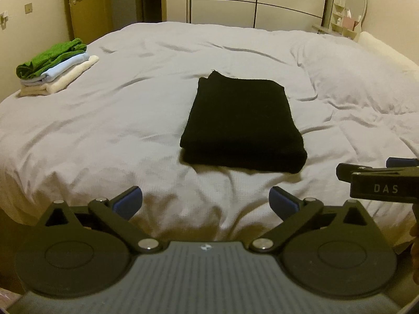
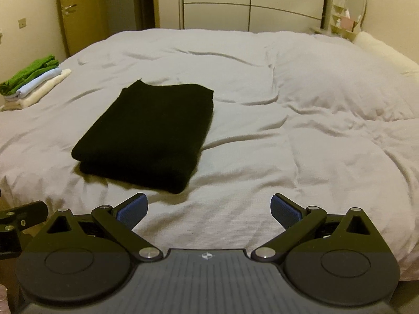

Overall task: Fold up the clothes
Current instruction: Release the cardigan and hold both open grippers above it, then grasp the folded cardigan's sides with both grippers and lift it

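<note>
Black garment point(image 1: 242, 123) folded flat mid-bed, 12 o'clock. Folded pile point(image 1: 53, 66) at 10 o'clock, likely kept aside. Left gripper point(image 1: 205, 204), right gripper point(image 2: 209, 210) both spread apart, empty.

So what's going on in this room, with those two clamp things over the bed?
A person is folding clothes with a handheld gripper in each hand. Right now the left gripper and right gripper are both open and hold nothing, at the near edge of the bed. A black garment lies folded in the middle, and a stack of folded clothes sits at the far left.
</note>
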Tool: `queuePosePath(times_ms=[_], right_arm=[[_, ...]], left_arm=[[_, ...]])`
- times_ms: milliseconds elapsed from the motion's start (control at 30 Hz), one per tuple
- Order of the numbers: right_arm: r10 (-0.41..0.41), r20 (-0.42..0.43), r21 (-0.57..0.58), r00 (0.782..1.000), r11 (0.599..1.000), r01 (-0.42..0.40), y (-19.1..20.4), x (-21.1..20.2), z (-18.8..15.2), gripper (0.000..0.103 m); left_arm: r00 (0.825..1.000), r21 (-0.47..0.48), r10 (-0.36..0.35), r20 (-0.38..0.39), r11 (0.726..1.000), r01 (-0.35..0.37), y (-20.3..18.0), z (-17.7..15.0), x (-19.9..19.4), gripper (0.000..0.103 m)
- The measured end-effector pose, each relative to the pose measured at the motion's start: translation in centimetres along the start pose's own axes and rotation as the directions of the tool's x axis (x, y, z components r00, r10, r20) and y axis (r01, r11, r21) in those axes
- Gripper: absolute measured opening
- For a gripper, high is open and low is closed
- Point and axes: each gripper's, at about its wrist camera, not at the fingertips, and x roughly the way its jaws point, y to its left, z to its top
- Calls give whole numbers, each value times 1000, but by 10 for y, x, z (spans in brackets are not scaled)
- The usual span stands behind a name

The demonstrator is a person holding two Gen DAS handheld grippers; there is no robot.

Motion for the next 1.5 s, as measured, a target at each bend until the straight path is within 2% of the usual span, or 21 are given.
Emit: queuePosePath(times_ms=[233, 400, 533, 633, 767, 900, 1000, 1033, 1067, 1167, 1267, 1433, 1500], right_arm=[[42, -1, 2, 999, 999, -42, 0, 1, 1, 103], [83, -2, 18, 997, 996, -83, -4, 4, 3, 103], [130, -55, 100, 990, 987, -124, -21, 28, 3, 103], [154, -103, 158, 983, 978, -137, -35, 49, -2, 103], [233, -111, 290, 966, 938, -193, -55, 74, -7, 103], [392, -46, 423, 919, 841, -338, -74, 91, -4, 103], [456, 5, 484, 890, 778, -401, -83, 104, 2, 103], [475, 19, 511, 880, 752, -417, -86, 110, 3, 103], [489, 30, 538, 872, 727, -427, -88, 116, 4, 103], [531, 61, 618, 845, 645, -450, -97, 134, 4, 103], [550, 84, 656, 831, 597, -461, -102, 147, 4, 103], [568, 122, 658, 814, 567, -495, -105, 162, 10, 103], [564, 130, 655, 816, 569, -497, -104, 166, 14, 102]], left_arm=[[1000, -37, -9, -2, 999, 9, 11, 2, -1, 102], [998, -73, -50, -25, 996, 48, 18, 6, 6, 102], [993, -132, -106, -59, 986, 98, 29, 12, 25, 102], [984, -220, -156, -87, 966, 133, 42, 16, 45, 102], [960, -389, -266, -87, 896, 213, 67, 18, 74, 102], [942, -505, -328, -67, 826, 251, 86, 20, 103, 102], [924, -592, -379, -49, 756, 279, 99, 22, 128, 102], [917, -620, -396, -42, 731, 287, 104, 22, 136, 102], [908, -654, -419, -27, 694, 301, 108, 20, 144, 102], [871, -749, -491, 18, 570, 337, 118, 10, 169, 101], [852, -797, -519, 64, 488, 357, 123, 1, 186, 101], [833, -810, -543, 105, 439, 389, 125, 0, 204, 101], [816, -821, -563, 130, 400, 407, 126, 3, 208, 98]])
